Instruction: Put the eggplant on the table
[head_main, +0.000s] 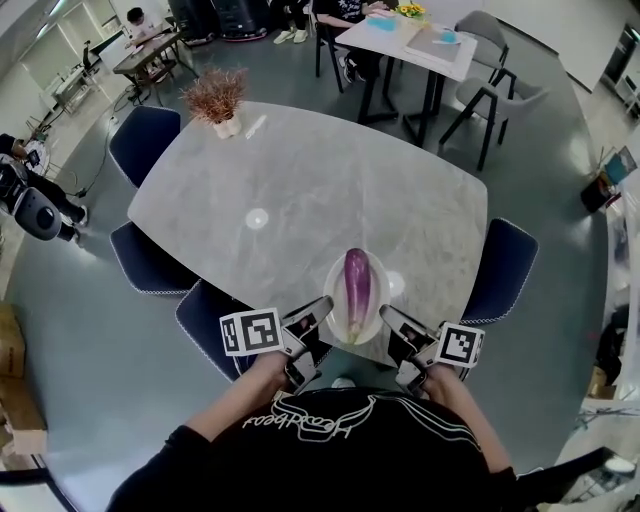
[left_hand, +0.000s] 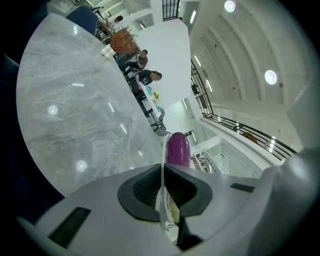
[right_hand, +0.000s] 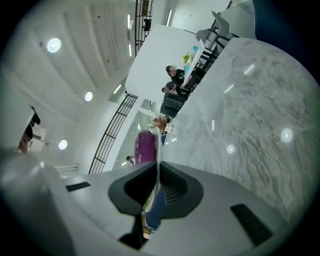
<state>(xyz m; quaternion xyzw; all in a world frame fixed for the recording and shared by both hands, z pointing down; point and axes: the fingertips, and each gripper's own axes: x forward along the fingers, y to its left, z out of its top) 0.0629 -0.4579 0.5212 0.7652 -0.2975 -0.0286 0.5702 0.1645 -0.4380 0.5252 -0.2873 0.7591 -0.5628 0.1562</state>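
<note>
- The eggplant (head_main: 356, 285) lies lengthwise on my white plate (head_main: 332, 292), purple and glossy, its narrow end pointing to the far side.
- The plate hangs over the near edge of the grey marble table (head_main: 300, 190); I cannot tell whether its underside touches the top.
- My left gripper (head_main: 318, 316) is clamped on the plate's left rim, its dark pads nearly together with only the thin white edge pinched between them.
- My right gripper (head_main: 393, 320) bites the right rim the same way, jaws closed down on the plate's edge, the eggplant showing just past them.
- The marker cubes sit just behind each set of jaws, close to my chest.
- On the far left of the table stands a small pot with a reddish dried plant (head_main: 217, 95).
- Dark blue chairs (head_main: 145, 140) ring the table on the left, right and near sides.
- Well beyond, a second table (head_main: 410, 40) has people seated at it.
</note>
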